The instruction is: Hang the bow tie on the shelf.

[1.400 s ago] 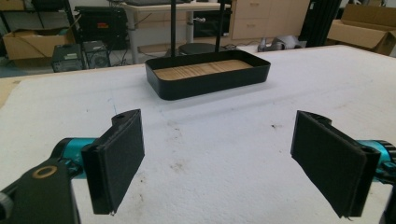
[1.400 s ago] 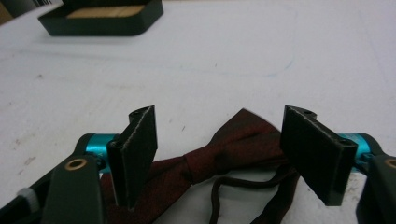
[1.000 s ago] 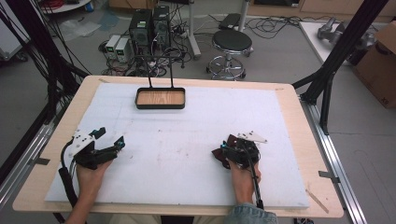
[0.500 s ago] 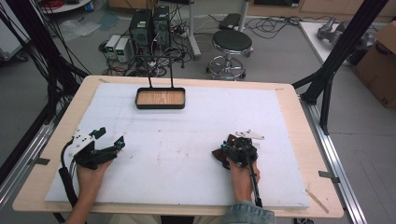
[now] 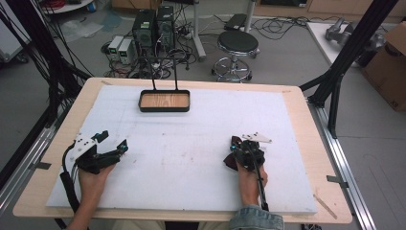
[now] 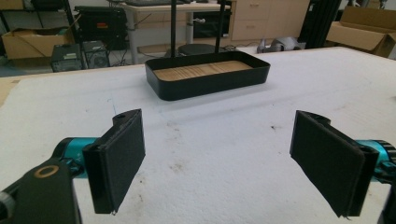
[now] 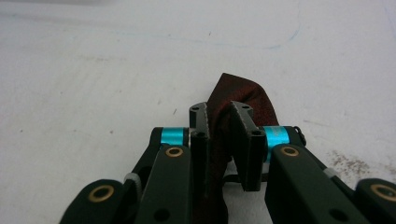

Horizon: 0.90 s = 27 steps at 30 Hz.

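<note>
My right gripper [image 7: 219, 116] is shut on a dark red cloth [image 7: 243, 95], whose folded end pokes out past the jaw tips just above the white board. From above, that gripper [image 5: 233, 152] sits at the board's front right, with the dark red cloth [image 5: 230, 162] bunched under it. At the front left, my left gripper [image 5: 115, 140] stands wide open; between its black pads [image 6: 119, 158] lies only bare board. A black tray [image 5: 164, 101] with a wooden floor stands at the far middle, and in the left gripper view the tray [image 6: 208, 74] lies straight ahead.
A white foam sheet [image 5: 191, 143] covers the wooden table [image 5: 306, 124]. Two thin black rods [image 5: 163, 72] rise behind the tray. Beyond the table stand a stool [image 5: 238, 45] and computer boxes [image 5: 153, 28] on the floor.
The right gripper has shifted slightly forward and left with the cloth. The left gripper has hardly moved.
</note>
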### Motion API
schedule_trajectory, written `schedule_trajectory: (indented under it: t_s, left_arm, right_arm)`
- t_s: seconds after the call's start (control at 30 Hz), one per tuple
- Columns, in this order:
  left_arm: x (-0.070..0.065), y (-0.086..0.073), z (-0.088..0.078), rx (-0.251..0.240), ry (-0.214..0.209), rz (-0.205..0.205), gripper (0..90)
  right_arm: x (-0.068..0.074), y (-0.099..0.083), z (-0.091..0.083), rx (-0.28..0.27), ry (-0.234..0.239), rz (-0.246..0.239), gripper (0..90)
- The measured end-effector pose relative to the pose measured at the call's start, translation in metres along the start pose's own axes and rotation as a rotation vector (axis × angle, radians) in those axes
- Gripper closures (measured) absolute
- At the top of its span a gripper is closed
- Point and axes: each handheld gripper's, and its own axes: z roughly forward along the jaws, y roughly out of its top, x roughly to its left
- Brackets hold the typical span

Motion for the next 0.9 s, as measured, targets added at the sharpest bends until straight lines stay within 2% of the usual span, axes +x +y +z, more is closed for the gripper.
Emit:
schedule_trajectory:
  t_s: [0.07,0.13,0.33,0.47,0.7,0.8,0.9]
  left_arm:
    - [0.0,0.0,0.0,-0.001,0.001,0.0,18.1]
    - [0.0,0.0,0.0,-0.001,0.001,0.0,18.2]
    - [0.0,0.0,0.0,-0.001,0.001,0.0,18.2]
    - [0.0,0.0,0.0,-0.001,-0.001,-0.001,18.2]
    - [0.0,0.0,0.0,-0.003,-0.001,-0.001,18.1]
    - [0.0,0.0,0.0,-0.006,0.0,-0.005,18.2]
    - [0.001,0.0,0.0,-0.005,0.0,-0.005,18.2]
  right_arm:
    - [0.0,0.0,-0.001,-0.009,-0.002,-0.005,78.7]
    - [-0.001,0.002,-0.006,-0.049,-0.001,-0.018,78.9]
    - [-0.001,0.009,-0.014,-0.099,0.007,-0.019,78.9]
    - [0.003,0.023,-0.019,-0.143,0.007,-0.042,78.9]
    - [0.009,0.04,-0.02,-0.172,0.023,-0.062,78.9]
    - [0.014,0.052,-0.02,-0.197,0.048,-0.085,78.8]
    - [0.016,0.058,-0.019,-0.21,0.06,-0.087,78.8]
